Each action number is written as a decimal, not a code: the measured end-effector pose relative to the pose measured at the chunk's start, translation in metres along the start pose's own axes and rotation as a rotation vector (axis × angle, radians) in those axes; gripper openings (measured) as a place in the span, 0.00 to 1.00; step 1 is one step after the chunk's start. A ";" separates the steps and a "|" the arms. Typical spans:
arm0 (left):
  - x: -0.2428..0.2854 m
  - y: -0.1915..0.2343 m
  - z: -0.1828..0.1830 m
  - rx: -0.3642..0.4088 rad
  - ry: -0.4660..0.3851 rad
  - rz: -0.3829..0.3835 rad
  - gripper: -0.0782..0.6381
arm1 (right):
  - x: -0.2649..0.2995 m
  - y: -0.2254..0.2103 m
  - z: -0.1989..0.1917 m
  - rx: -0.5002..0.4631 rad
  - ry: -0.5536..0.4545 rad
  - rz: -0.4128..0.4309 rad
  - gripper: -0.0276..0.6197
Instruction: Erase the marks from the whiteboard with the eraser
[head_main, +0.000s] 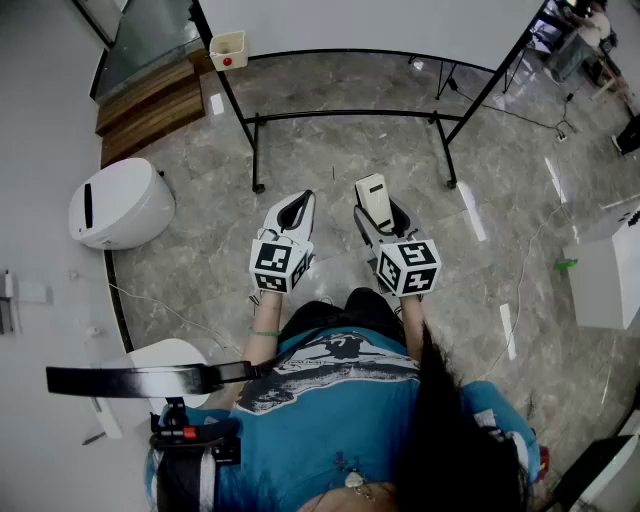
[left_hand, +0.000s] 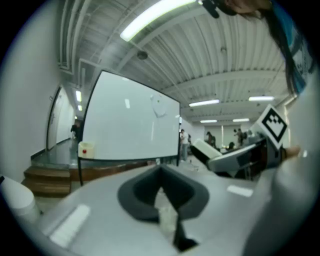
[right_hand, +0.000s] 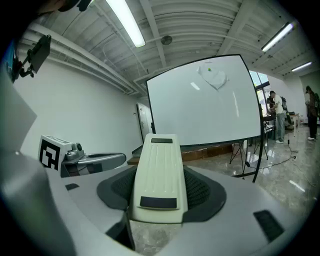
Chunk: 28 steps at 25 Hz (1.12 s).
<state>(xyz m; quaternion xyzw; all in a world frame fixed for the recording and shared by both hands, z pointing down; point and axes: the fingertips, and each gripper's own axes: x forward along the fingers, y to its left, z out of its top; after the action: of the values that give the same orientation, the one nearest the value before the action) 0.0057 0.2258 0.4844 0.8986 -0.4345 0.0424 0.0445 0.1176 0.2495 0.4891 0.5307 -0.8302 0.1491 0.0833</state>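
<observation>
— Nearest my right lens is the eraser (right_hand: 157, 170), cream and ribbed on top. It lies lengthwise between the jaws of my right gripper (right_hand: 159, 190), which are clamped on its two long sides.

— And the other one?

— On my left gripper (left_hand: 161, 185) the jaws are brought together at the tips with nothing between them. Only a thin slit shows behind where the pads meet.

— Where is the whiteboard?

— The whiteboard (right_hand: 205, 105) is straight ahead of both pairs of jaws and well apart from them, standing upright. The right gripper view shows a faint smudge (right_hand: 212, 76) with a green dot near the board's top edge. The left gripper view shows that patch paler, and I cannot make out any green there.

— What does the head view add?

— From above the board is only a thin edge over its black stand (head_main: 350, 117). Its face is turned out of sight, so no smudge shows. That view does show my two grippers side by side, near each other but not touching. The eraser pokes forward past the right jaws, and the marker cubes (head_main: 280, 265) sit behind the jaws. It also shows a small cream box (head_main: 228, 48) with a red spot, ahead and to the left of my left jaws at the board's end. The left gripper view catches the box too; the right gripper view does not.
</observation>
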 end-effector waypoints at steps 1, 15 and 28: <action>0.001 0.001 0.000 0.000 -0.001 -0.002 0.10 | 0.001 0.000 -0.001 -0.005 0.005 0.000 0.45; 0.050 0.054 0.007 -0.002 -0.014 0.024 0.10 | 0.074 -0.015 0.017 0.000 0.040 0.067 0.45; 0.225 0.155 0.042 0.031 0.000 0.061 0.10 | 0.246 -0.114 0.111 -0.087 0.014 0.135 0.45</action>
<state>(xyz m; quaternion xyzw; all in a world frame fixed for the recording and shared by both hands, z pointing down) 0.0251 -0.0495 0.4752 0.8854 -0.4612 0.0504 0.0292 0.1190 -0.0435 0.4754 0.4685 -0.8690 0.1221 0.1018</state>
